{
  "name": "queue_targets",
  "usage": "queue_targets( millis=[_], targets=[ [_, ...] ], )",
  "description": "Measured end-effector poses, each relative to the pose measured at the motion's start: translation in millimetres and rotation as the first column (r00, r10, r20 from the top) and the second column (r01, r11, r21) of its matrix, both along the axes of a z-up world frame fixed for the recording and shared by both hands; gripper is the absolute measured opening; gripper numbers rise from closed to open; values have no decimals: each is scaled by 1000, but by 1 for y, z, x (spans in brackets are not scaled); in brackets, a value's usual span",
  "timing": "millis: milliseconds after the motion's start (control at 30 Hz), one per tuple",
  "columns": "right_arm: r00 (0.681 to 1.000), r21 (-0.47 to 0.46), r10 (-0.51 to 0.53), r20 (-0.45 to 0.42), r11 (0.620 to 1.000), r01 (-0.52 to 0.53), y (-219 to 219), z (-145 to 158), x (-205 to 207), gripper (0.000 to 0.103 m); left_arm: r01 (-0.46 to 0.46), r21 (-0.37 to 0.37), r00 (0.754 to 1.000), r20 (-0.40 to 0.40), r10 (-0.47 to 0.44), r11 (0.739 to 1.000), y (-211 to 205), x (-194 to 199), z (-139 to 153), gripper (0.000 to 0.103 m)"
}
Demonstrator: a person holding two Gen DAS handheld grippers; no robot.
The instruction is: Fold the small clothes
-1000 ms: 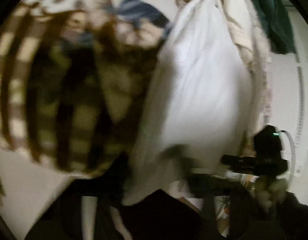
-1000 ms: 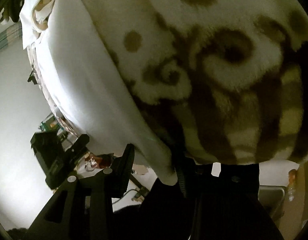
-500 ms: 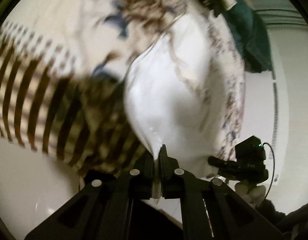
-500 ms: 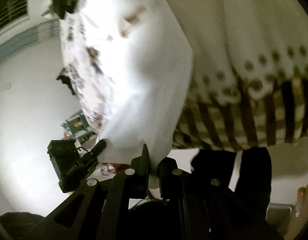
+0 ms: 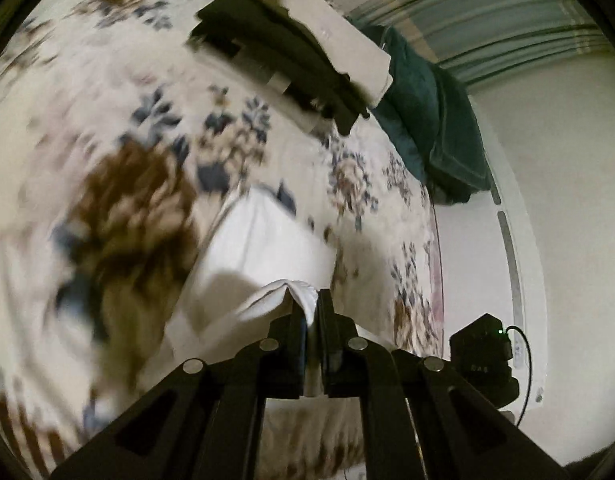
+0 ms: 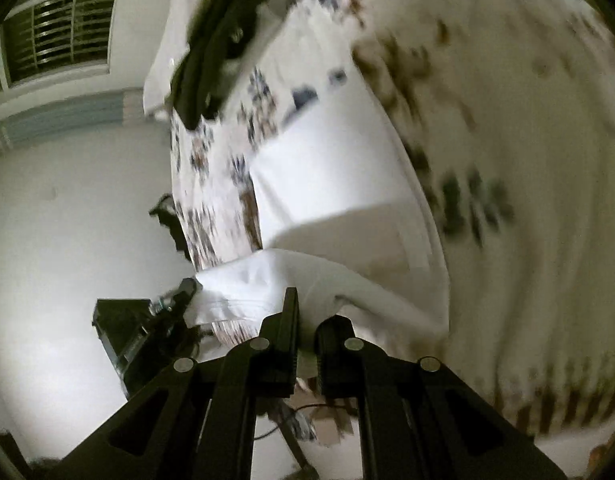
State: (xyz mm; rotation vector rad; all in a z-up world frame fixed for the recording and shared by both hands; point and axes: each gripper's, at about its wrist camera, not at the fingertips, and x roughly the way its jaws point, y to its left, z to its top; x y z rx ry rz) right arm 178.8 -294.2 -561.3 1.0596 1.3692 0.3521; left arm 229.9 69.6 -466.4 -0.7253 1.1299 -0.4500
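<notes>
A white garment (image 5: 263,248) lies on a floral bedspread (image 5: 119,92), its near edge lifted. My left gripper (image 5: 312,300) is shut on a pinched fold of that edge. In the right wrist view the same white garment (image 6: 331,176) lies on the bedspread (image 6: 507,120). My right gripper (image 6: 307,316) is shut on its raised near edge, and the cloth bulges up between the fingers. Each view shows the other gripper beside the cloth: the right gripper (image 5: 483,356) in the left wrist view, the left gripper (image 6: 147,328) in the right wrist view.
A stack of folded dark and white clothes (image 5: 291,52) sits at the far end of the bed; it also shows in the right wrist view (image 6: 211,48). A dark green cloth (image 5: 431,128) hangs at the bed's far corner. White walls and a barred window (image 6: 59,32) stand beyond.
The garment hung in the air in front of the cameras; it has come down flat onto the bedspread. Both grippers have stayed shut on its edge.
</notes>
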Motion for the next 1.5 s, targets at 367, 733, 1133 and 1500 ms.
queue_targets(
  millis=[367,733,1133,1500],
  targets=[
    [990,37,-141,26,989,140,-30,-34,127,43,-53,-12,996,-77,52,999,5,118,-45,64],
    [994,-109,-90,-57,991,83,-35,-68,120,64,-27,125,983,-176,49,992,22,113,-92,64],
    [994,-128,-100,37,986,104,-12,-77,159,6,14,105,994,-109,-3,994,-1,144,-108,1],
    [997,-232,-62,-41,971,50,-12,-90,173,6,-10,69,984,-179,22,998,31,157,-113,5]
  ],
)
